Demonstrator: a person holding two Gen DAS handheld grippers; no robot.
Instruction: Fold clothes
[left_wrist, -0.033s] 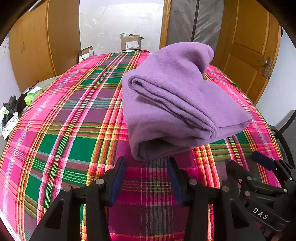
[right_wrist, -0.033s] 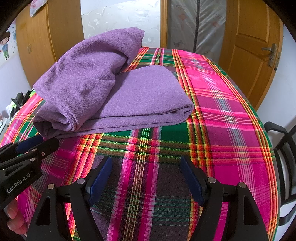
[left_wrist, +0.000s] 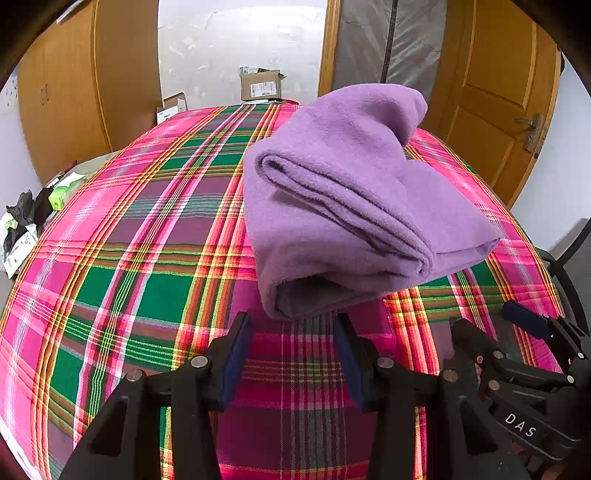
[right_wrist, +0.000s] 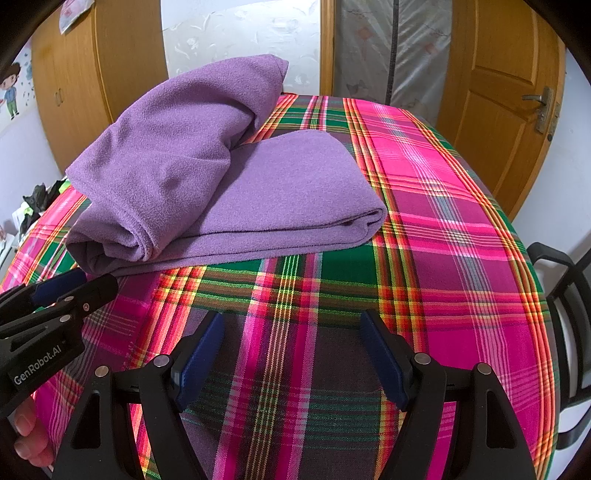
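the purple fleece garment (left_wrist: 343, 206) lies folded on the plaid-covered counter (left_wrist: 147, 229), one part rolled back over the flat half, likely mid-fold; its long axis runs across the counter, left to right. left gripper (left_wrist: 291, 354) and right gripper (right_wrist: 291, 354) hover just short of it, jaws apart, empty

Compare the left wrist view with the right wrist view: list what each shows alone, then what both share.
Left wrist only: cardboard boxes beyond the table, and the fleece's rolled open end.

Right wrist only: a cartoon wall sticker and a person's fingers.

Both: the folded purple fleece on the plaid tablecloth, a wooden door, and both grippers, left and right, open and empty.
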